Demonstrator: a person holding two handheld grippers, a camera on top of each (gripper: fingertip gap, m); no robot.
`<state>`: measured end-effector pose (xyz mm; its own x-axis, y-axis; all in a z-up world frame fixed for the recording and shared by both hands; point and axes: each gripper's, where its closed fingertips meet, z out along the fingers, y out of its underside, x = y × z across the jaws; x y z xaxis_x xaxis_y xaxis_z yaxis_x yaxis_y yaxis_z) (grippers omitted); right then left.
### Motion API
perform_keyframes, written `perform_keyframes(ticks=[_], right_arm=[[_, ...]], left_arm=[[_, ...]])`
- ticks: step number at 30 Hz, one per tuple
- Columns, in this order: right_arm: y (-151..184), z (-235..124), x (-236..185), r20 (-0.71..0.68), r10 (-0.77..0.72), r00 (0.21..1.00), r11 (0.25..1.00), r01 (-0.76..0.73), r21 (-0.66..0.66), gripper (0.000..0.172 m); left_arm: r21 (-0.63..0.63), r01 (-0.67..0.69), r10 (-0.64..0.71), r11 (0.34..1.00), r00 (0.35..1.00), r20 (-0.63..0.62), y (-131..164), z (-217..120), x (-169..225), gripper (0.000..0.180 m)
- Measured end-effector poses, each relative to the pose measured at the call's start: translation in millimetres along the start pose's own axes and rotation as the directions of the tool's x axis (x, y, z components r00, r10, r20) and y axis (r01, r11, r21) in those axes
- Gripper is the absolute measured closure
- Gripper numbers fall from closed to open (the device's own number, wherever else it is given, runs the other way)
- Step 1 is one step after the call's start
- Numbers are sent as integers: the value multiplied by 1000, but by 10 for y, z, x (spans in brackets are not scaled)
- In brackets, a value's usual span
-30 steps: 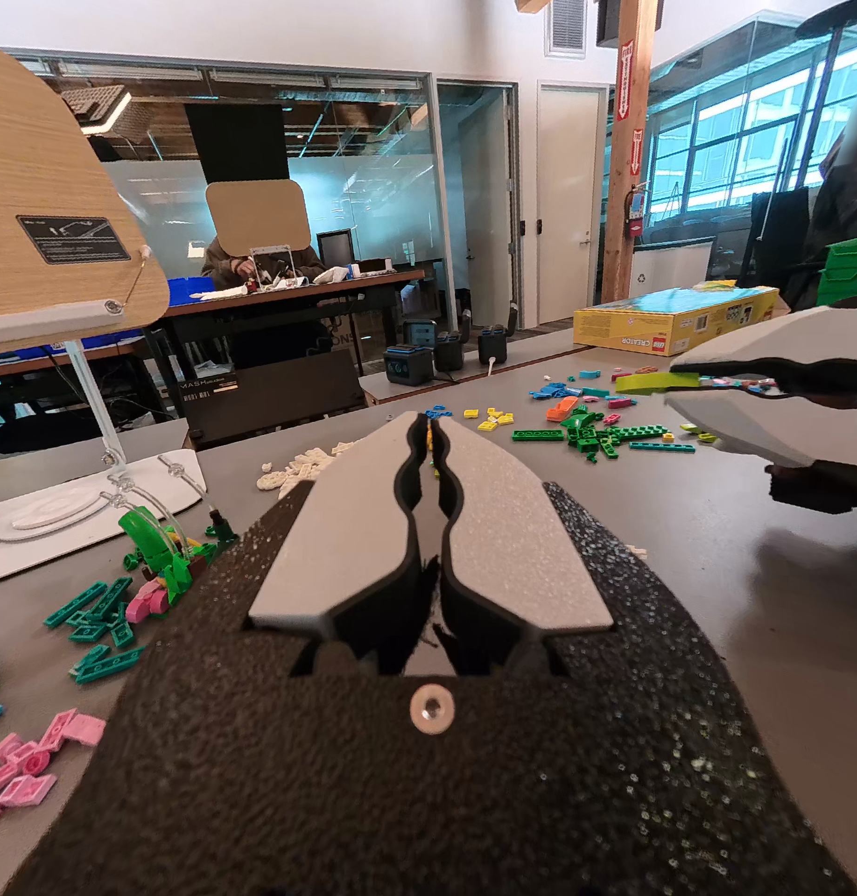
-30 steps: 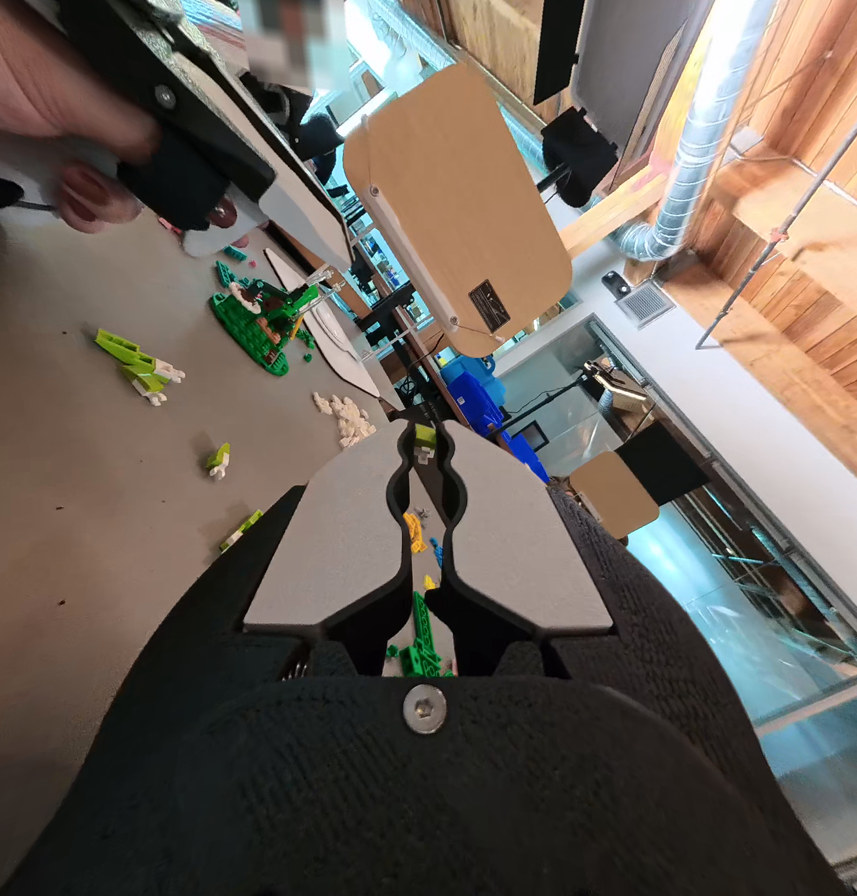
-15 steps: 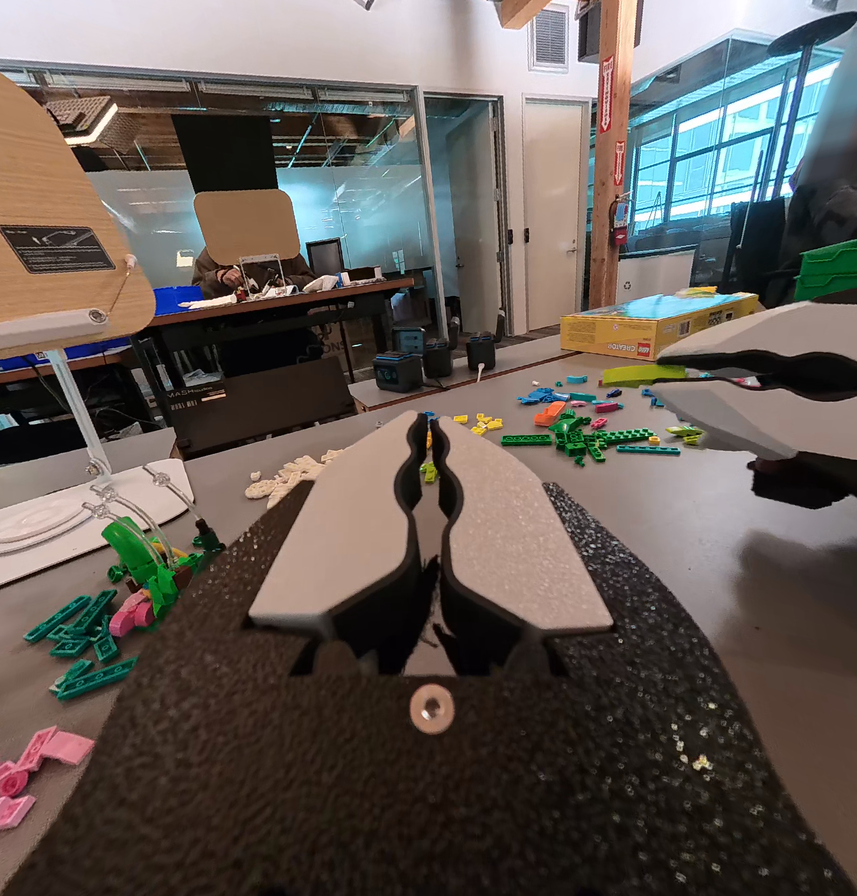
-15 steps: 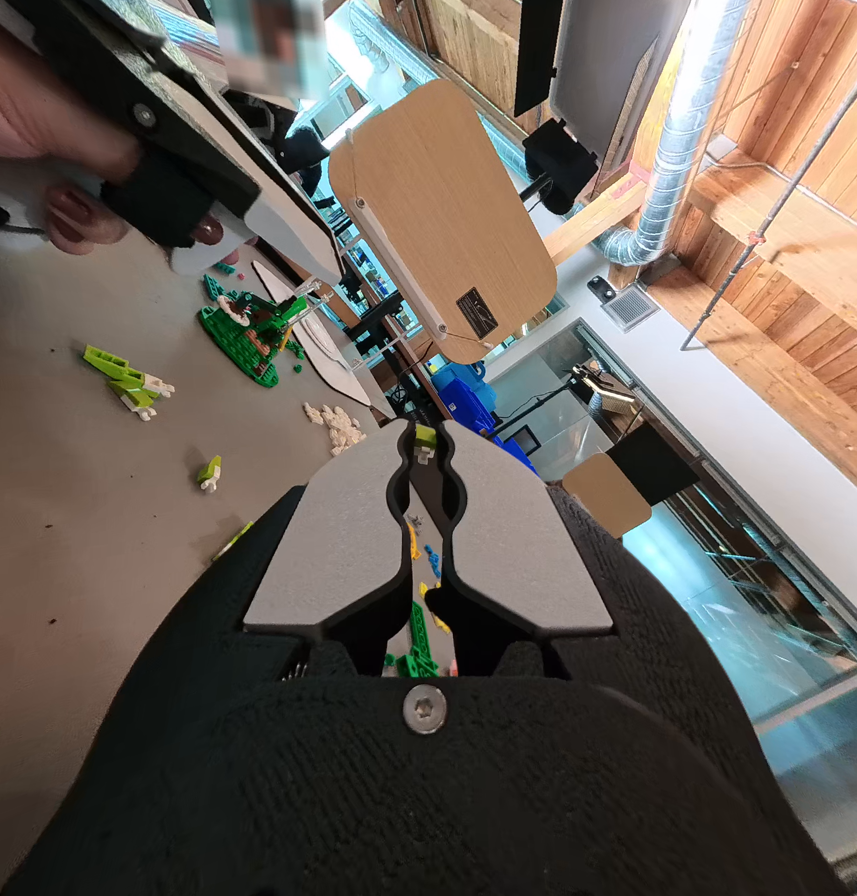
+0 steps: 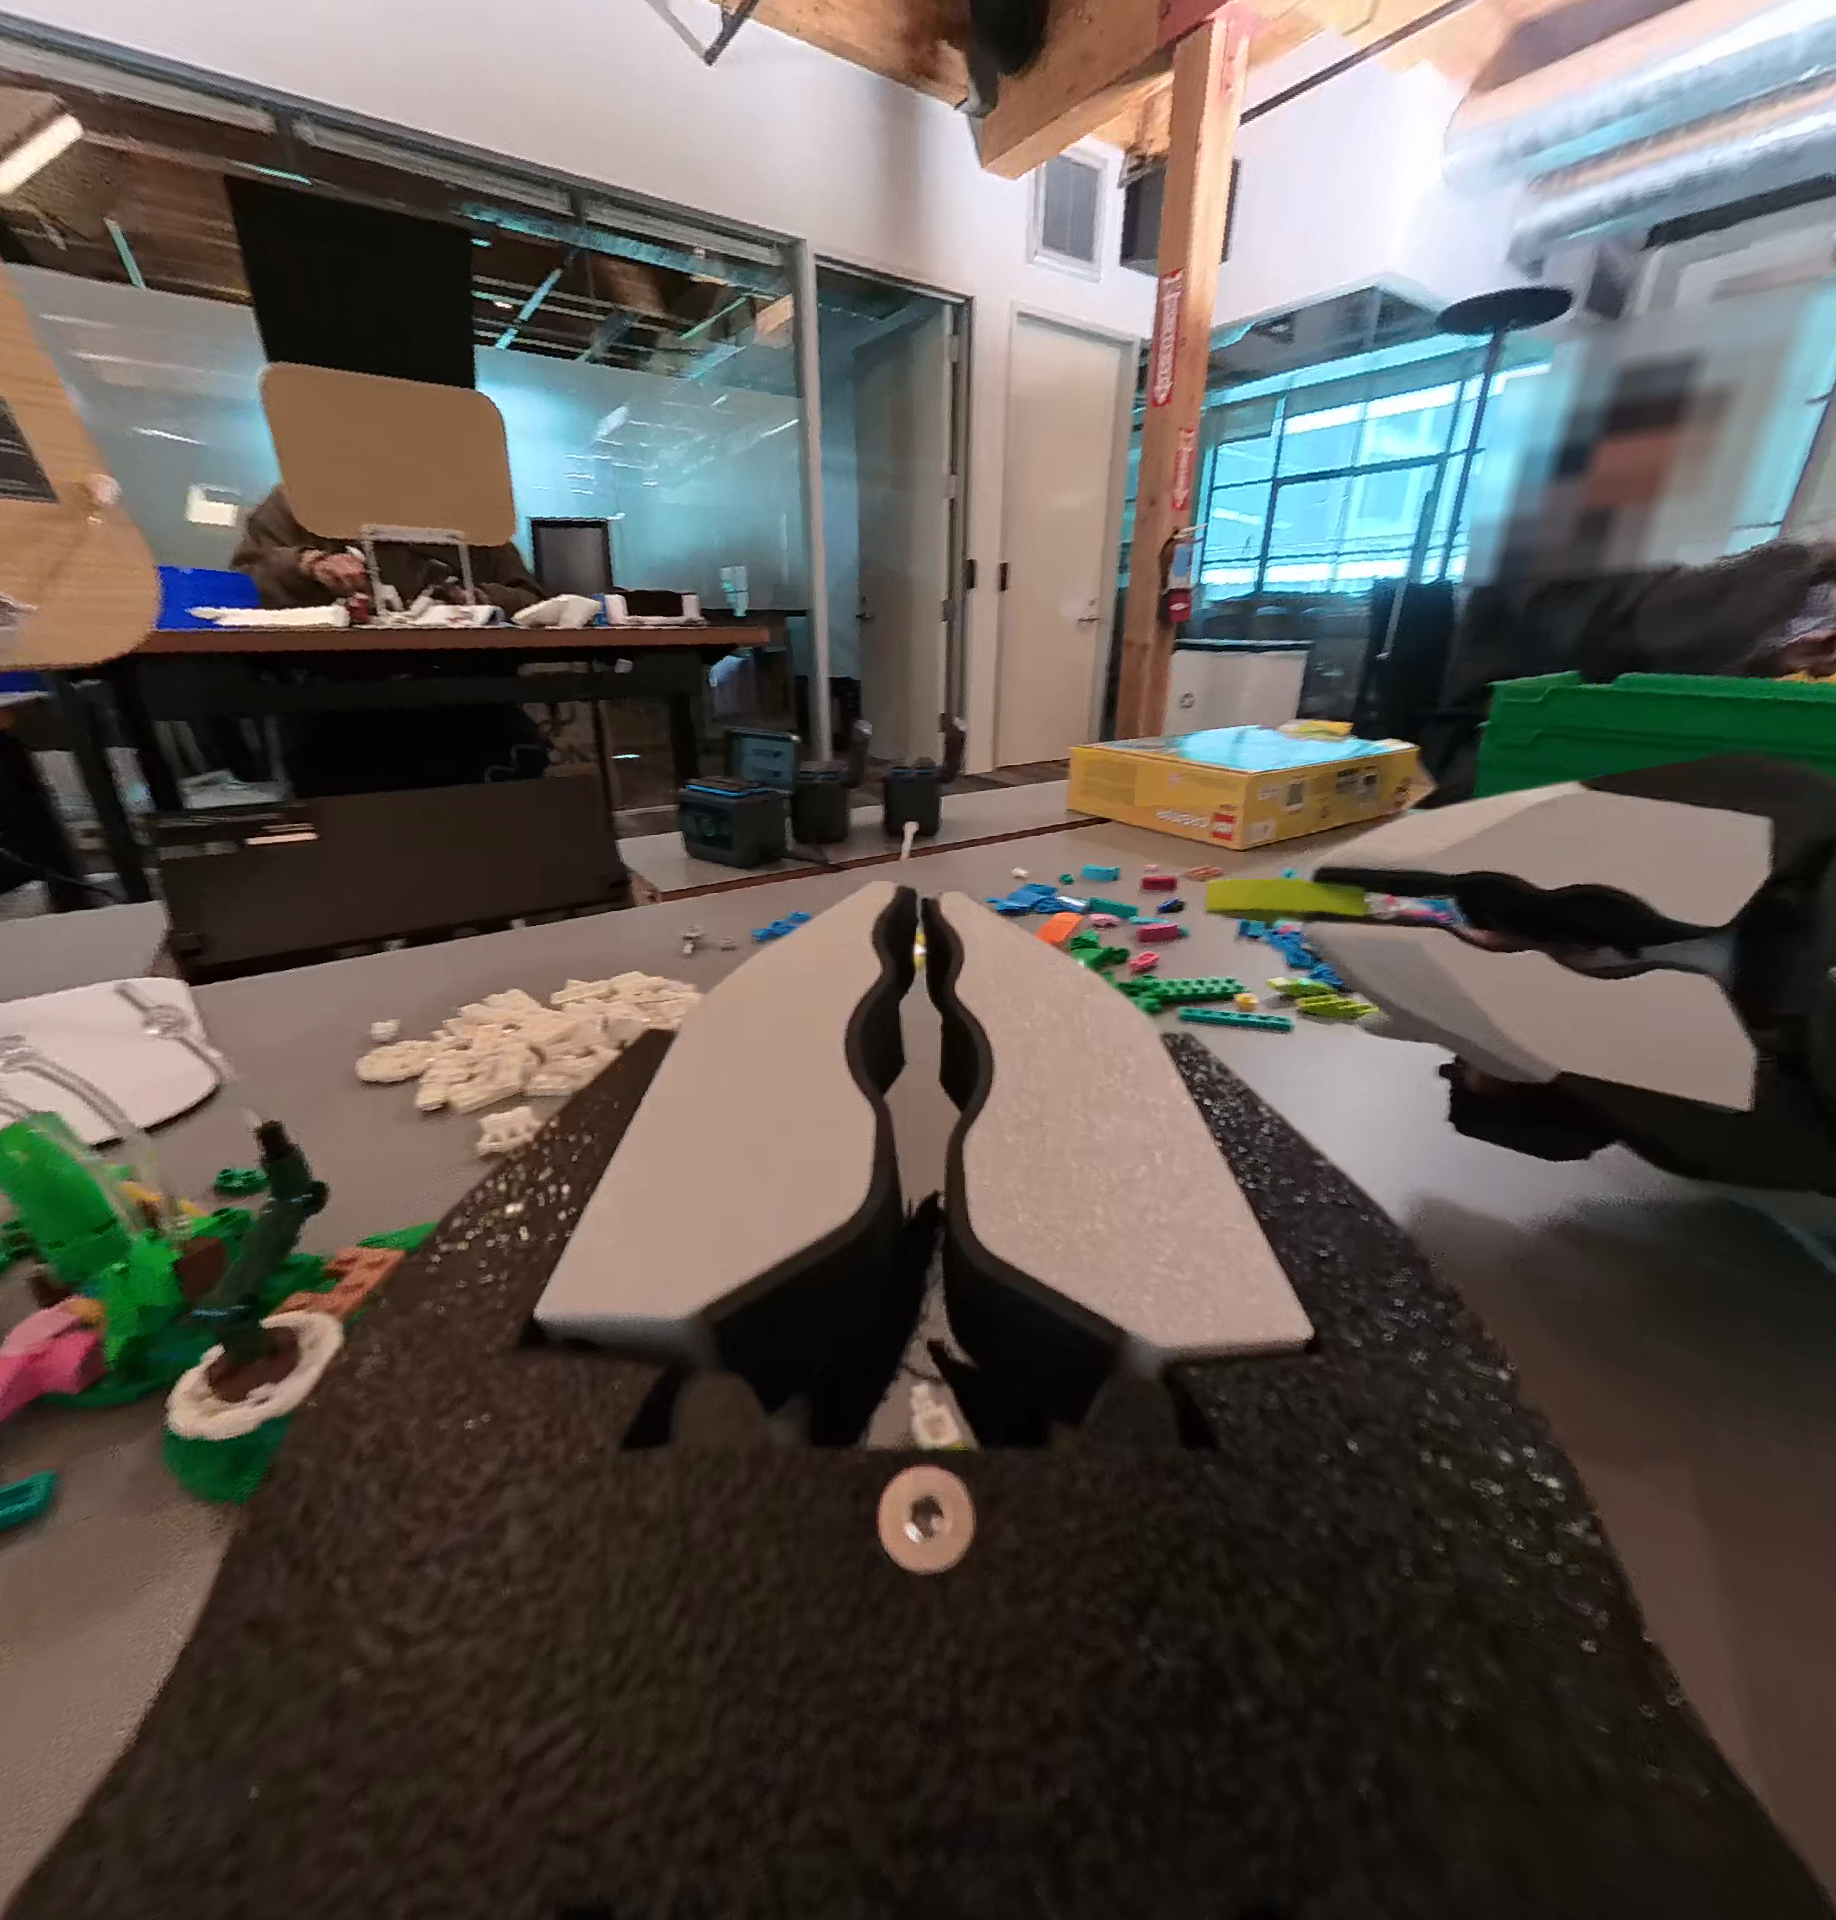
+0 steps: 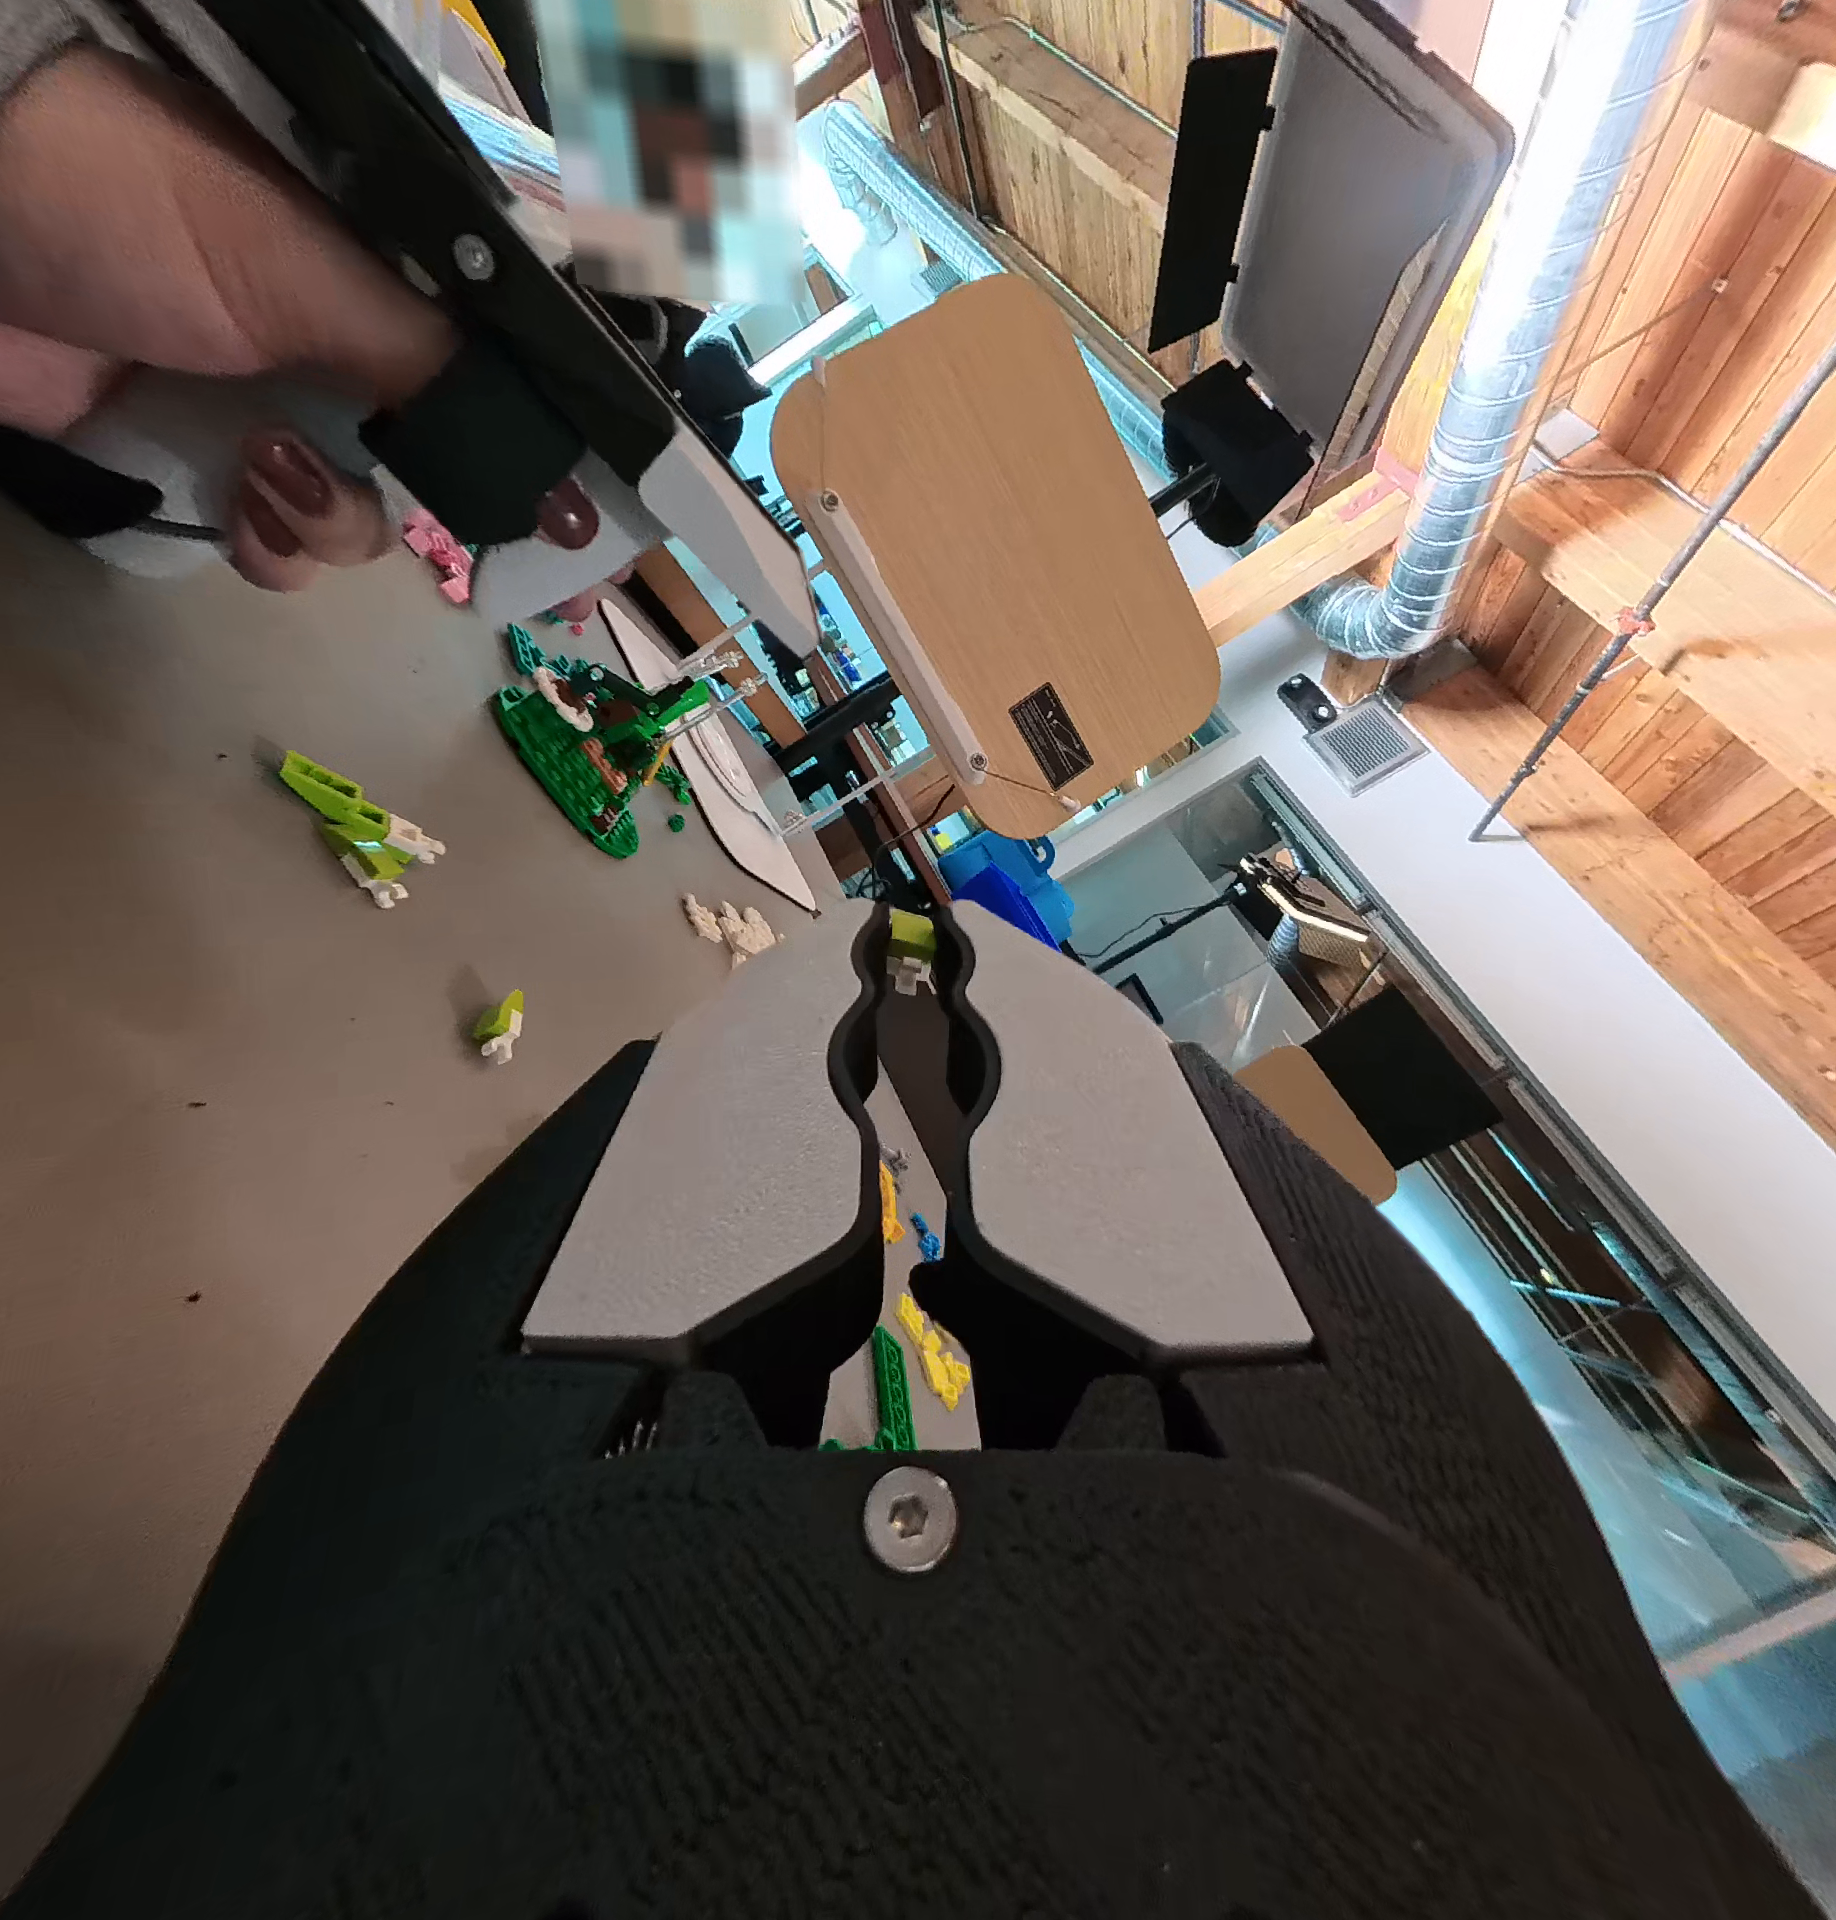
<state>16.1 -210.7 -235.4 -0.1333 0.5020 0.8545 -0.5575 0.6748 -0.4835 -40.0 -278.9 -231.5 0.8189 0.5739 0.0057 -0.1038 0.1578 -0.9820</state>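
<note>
My right gripper (image 6: pixel 911 935) is shut on a small lime-green brick piece with a white part (image 6: pixel 911 943), pinched at the fingertips. In the left wrist view it comes in from the right (image 5: pixel 1335 902) with the lime-green piece (image 5: pixel 1272 896) sticking out of its tips, held above the grey table (image 5: pixel 1413 1143). My left gripper (image 5: pixel 915 906) is shut with nothing between its pads, above the table near a pile of white pieces (image 5: pixel 540 1039). It also shows at the top left of the right wrist view (image 6: pixel 727 540), held by a hand (image 6: pixel 166 281).
A green brick build (image 5: pixel 145 1278) (image 6: pixel 581 748) stands at the left. Loose coloured pieces (image 5: pixel 1153 956), a yellow box (image 5: pixel 1246 790) and a green crate (image 5: pixel 1672 727) lie beyond. Lime-and-white pieces (image 6: pixel 353 821) lie on the table. A wooden lamp panel (image 6: pixel 997 561) hangs overhead.
My left gripper has moved nearer the green build and white pile, staying shut. My right gripper keeps its hold on the lime-green piece. The two grippers stand closer together.
</note>
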Motion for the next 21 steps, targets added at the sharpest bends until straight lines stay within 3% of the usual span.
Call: perform_keyframes(ticks=[2, 5, 11, 15, 18, 21], right_arm=[[-21, 0, -40, 8, -36, 999, 999, 36, 8, 165], [-71, 5, -96, 21, -68, 997, 997, 67, 29, 165], [-108, -7, -93, 19, -44, 999, 998, 43, 49, 165], [-258, -51, -169, 69, -3, 998, 991, -7, 131, 165], [-378, -83, -167, 87, 48, 995, 980, -64, 190, 165], [-433, -93, -196, 103, 43, 994, 974, -65, 217, 165]], left_arm=[[20, 54, -52, 998, 995, -79, -24, 2, 90, 178], [15, 157, -143, 987, 930, -339, -58, -21, 468, 165], [-83, 267, -277, 960, 866, -417, -11, 5, 613, 132], [-204, 358, -411, 911, 756, -509, 29, -9, 761, 132], [-298, 411, -506, 861, 638, -581, 38, -50, 900, 147], [-348, 414, -538, 841, 579, -613, 44, -91, 983, 155]])
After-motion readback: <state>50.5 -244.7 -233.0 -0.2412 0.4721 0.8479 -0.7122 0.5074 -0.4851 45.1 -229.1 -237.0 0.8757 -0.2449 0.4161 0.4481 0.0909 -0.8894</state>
